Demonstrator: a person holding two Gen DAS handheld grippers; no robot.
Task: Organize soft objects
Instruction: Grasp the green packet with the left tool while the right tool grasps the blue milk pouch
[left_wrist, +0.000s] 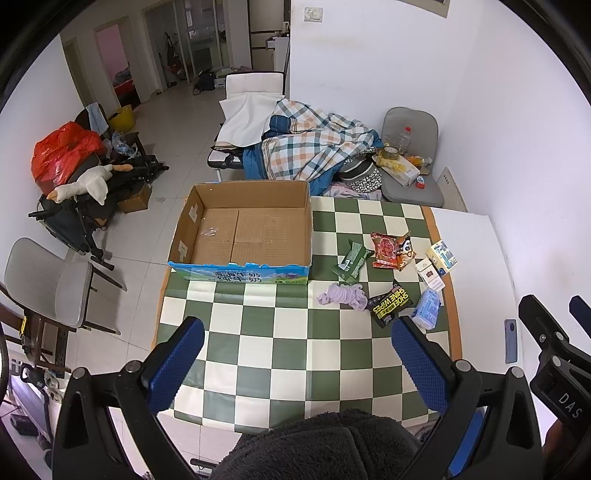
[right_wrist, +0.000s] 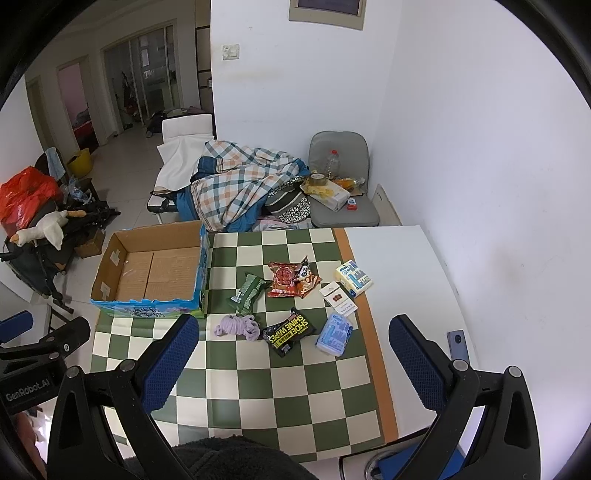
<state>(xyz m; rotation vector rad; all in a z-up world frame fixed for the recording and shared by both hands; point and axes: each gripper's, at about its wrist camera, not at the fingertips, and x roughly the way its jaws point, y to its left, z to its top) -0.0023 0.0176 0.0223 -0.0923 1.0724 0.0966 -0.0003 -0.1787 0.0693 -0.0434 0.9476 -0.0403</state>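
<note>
While both grippers hang over the near edge of the checkered table (left_wrist: 258, 332), nothing's been grabbed.
Left gripper (left_wrist: 297, 354) and right gripper (right_wrist: 293, 352) are each spread wide, holding nothing. Purple socks (right_wrist: 238, 326) sit balled up beside the shoe wipes pack (right_wrist: 291, 330), near the cardboard box (left_wrist: 243, 225) at the far left corner.

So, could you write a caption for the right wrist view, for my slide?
Open right gripper above a checked table with an empty box, purple socks and small packets.
</note>
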